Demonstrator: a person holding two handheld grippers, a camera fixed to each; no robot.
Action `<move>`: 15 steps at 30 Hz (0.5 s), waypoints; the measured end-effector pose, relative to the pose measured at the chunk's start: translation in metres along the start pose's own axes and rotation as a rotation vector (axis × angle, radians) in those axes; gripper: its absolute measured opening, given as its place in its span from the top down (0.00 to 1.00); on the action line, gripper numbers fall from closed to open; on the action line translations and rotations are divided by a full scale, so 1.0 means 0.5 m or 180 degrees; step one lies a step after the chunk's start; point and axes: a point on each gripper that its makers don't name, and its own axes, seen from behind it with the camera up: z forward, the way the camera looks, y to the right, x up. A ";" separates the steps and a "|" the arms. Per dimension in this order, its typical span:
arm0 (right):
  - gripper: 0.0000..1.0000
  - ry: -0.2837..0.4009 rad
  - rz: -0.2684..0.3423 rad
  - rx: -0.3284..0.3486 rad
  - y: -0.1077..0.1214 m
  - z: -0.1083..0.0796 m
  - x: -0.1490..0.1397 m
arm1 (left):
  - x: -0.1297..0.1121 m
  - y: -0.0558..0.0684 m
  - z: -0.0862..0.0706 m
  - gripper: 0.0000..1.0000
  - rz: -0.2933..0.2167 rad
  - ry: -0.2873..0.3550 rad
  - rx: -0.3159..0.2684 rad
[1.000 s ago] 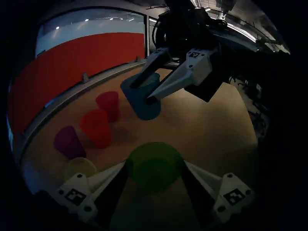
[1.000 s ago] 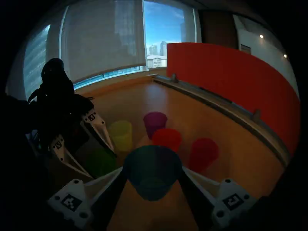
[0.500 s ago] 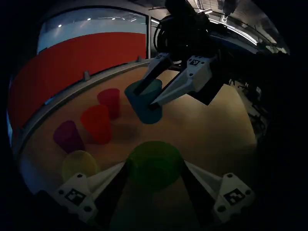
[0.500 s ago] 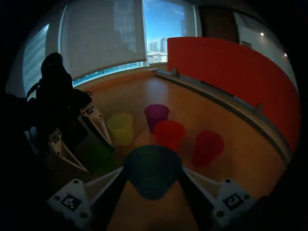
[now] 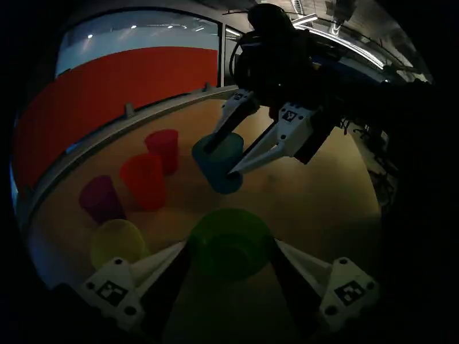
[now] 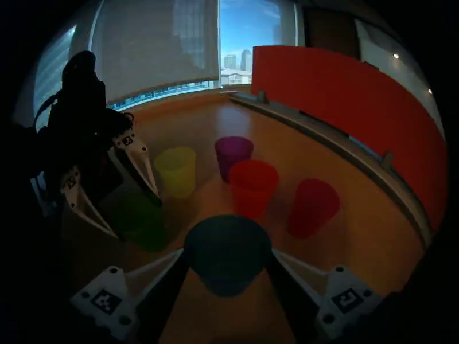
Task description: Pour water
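Note:
My left gripper (image 5: 229, 252) is shut on a green cup (image 5: 230, 243), held just above the wooden table. The right gripper view has that green cup (image 6: 139, 221) at the left, between the left gripper's fingers (image 6: 133, 157). My right gripper (image 6: 228, 264) is shut on a blue cup (image 6: 227, 252). In the left gripper view the blue cup (image 5: 219, 162) hangs low over the table, tilted, in the right gripper (image 5: 221, 157), a short way beyond the green cup. I cannot see water in either cup.
Several other cups stand on the table (image 6: 356, 241): yellow (image 6: 177, 170), purple (image 6: 233, 155), orange-red (image 6: 253, 187) and dark red (image 6: 312, 206). A red partition (image 6: 356, 109) with a rail runs along the table's far edge. Windows lie behind.
The right gripper has come down toward the table with the blue cup and drawn nearer the green cup. The left gripper holds nearly still.

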 end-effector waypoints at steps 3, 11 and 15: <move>0.09 0.0002 -0.0020 -0.0026 0.001 0.007 -0.004 | 0.000 0.002 0.001 0.08 -0.0052 -0.0002 -0.0015; 0.09 -0.0018 -0.0026 -0.0011 -0.006 0.016 -0.014 | -0.005 -0.004 0.001 0.02 -0.0155 -0.0009 -0.0008; 0.09 -0.0002 -0.0003 -0.0011 -0.006 0.017 -0.016 | -0.010 -0.005 -0.002 0.02 -0.0185 -0.0017 -0.0012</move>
